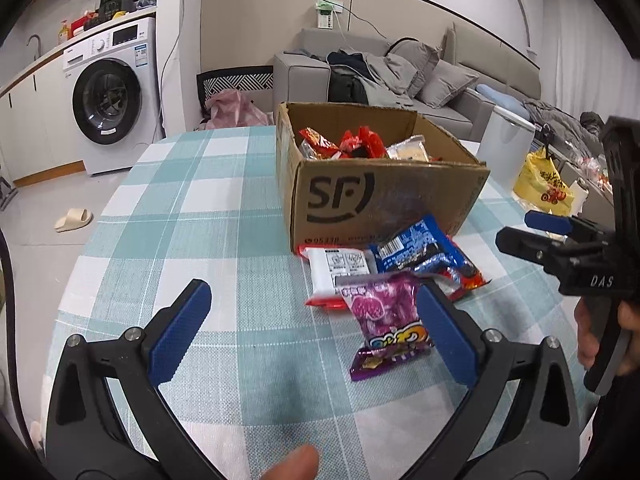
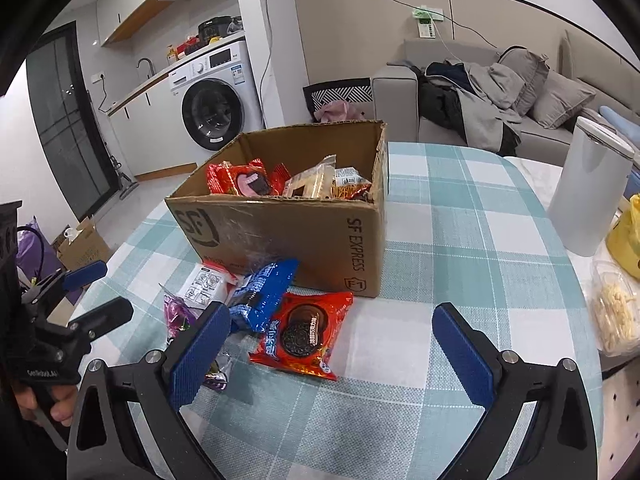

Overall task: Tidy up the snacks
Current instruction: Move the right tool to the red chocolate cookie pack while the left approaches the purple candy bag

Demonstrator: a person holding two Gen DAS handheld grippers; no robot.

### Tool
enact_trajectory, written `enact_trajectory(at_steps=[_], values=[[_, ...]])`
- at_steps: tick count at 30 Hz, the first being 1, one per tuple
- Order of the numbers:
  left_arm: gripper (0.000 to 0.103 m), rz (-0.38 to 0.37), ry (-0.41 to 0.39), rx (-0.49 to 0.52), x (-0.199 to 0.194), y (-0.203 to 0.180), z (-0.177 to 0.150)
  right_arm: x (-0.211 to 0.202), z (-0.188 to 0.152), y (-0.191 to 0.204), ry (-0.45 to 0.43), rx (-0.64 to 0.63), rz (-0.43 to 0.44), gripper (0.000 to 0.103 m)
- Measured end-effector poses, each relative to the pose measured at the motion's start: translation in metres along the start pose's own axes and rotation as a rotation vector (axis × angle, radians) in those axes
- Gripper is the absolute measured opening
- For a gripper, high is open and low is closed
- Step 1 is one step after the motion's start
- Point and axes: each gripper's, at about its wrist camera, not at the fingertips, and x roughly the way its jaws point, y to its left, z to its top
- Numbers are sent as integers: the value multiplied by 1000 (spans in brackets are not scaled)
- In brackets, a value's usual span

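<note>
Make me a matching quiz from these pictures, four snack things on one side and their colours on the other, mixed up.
Things:
1. cookie packet
2. candy packet
3. wafer packet
4. box

Colours:
A. brown
B. blue
C. red
D. purple

Pairs: 1-C, 2-D, 3-B, 4-A

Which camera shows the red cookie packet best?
The right wrist view: the red cookie packet lies face up and uncovered before the cardboard box. In the left wrist view only its red edge peeks from under the blue packet.
</note>
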Motion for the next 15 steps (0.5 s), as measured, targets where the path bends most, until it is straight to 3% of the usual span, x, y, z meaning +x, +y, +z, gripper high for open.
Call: enact_trajectory(at_steps=[15], values=[[102, -4, 49, 3, 21, -1, -14, 47, -21, 2, 141, -9, -3, 103]])
